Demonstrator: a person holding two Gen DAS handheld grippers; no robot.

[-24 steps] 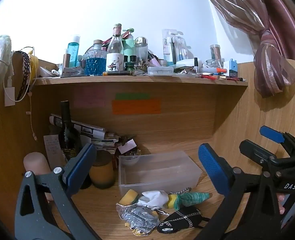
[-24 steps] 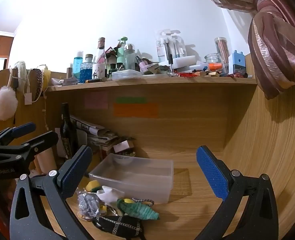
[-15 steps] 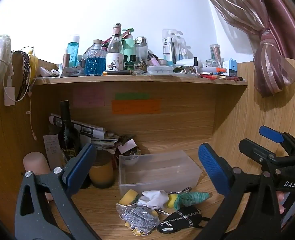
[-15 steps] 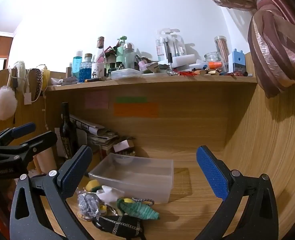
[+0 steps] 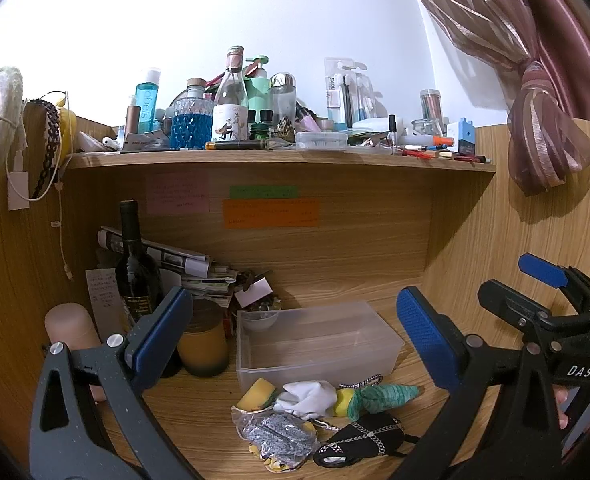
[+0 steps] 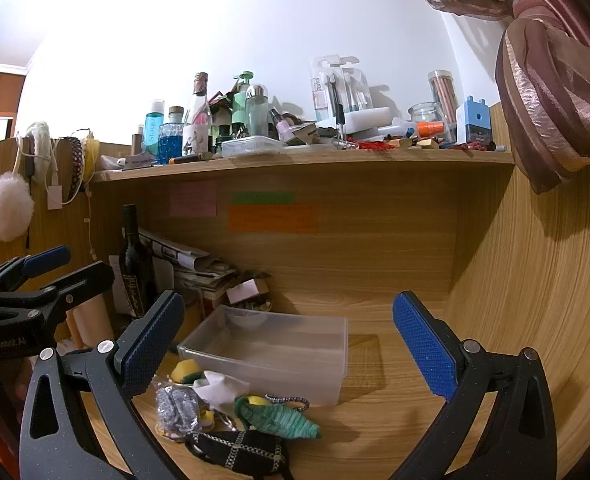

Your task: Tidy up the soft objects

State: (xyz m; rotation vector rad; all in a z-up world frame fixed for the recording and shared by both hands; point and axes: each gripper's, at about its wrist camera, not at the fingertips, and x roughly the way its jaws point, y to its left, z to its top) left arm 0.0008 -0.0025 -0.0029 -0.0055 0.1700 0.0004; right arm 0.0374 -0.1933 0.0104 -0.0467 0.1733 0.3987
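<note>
A pile of soft things lies on the desk in front of a clear plastic bin (image 5: 315, 340) (image 6: 271, 348): a yellow sponge (image 5: 257, 394) (image 6: 185, 370), a white cloth (image 5: 307, 398) (image 6: 221, 386), a green knitted toy (image 5: 379, 396) (image 6: 279, 418), a bag of steel wool (image 5: 275, 436) (image 6: 177, 404), and a black pouch with chain (image 5: 363, 440) (image 6: 235, 450). My left gripper (image 5: 295, 334) is open and empty, held above the pile. My right gripper (image 6: 289, 342) is open and empty, to the right of the left one (image 6: 35, 284).
A dark wine bottle (image 5: 135, 268), a brown-green jar (image 5: 203, 340), a pink cylinder (image 5: 71, 328) and stacked papers (image 5: 199, 276) stand at the left back. A crowded shelf (image 5: 279, 158) runs overhead. A wooden side wall (image 6: 535, 280) and curtain (image 6: 547, 100) are on the right.
</note>
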